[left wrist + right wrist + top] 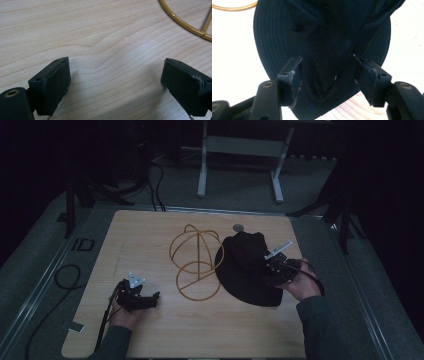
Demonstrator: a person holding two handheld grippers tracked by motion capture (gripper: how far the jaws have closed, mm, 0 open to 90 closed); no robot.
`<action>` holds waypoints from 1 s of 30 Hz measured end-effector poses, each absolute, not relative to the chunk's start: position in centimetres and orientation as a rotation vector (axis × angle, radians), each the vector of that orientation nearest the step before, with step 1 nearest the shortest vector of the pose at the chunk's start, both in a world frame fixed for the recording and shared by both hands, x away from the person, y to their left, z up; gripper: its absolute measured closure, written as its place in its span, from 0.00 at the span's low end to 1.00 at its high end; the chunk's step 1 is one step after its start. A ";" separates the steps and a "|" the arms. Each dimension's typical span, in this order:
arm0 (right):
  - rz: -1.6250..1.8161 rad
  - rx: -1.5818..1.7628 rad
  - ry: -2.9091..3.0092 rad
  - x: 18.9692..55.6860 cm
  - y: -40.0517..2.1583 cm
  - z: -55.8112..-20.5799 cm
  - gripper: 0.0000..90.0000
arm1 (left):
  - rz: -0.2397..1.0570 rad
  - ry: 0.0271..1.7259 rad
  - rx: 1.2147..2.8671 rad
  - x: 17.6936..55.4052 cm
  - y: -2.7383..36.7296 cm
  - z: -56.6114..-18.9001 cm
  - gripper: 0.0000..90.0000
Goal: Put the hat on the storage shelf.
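a black bucket hat [248, 270] lies at the right of the wooden worktop [150, 245], just right of a gold wire hat stand [196, 261], its brim touching the stand's base ring. the right tongs [274, 265] sit over the hat's near right side; in the right gripper view their jaws straddle a raised fold of the crown [324, 70], and whether the pads press it i cannot tell. the left tongs [150, 299] rest near left, jaws wide over bare wood, well apart from the hat.
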State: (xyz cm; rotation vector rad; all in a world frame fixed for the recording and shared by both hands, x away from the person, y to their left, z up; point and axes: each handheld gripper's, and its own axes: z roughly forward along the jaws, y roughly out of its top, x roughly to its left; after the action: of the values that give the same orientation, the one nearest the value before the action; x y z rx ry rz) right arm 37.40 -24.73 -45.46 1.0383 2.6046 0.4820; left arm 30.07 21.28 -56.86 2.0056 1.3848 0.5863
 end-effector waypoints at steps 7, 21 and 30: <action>0.427 1.038 2.625 38.8 -23.5 -45.2 0.32 | 0.586 1.383 2.008 30.1 21.3 -56.9 0.10; 0.312 1.152 2.700 42.0 -22.3 -45.8 0.35 | 0.585 1.382 2.007 30.1 21.3 -56.9 0.10; 0.355 1.184 2.732 42.9 -22.8 -46.3 0.71 | 0.585 1.382 2.007 30.1 21.3 -56.9 0.10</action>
State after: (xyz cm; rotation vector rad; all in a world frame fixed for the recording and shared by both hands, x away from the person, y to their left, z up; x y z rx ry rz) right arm 42.88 -22.80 -46.30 1.1840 2.7320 0.3553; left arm 30.10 21.29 -56.86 2.0070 1.3819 0.5853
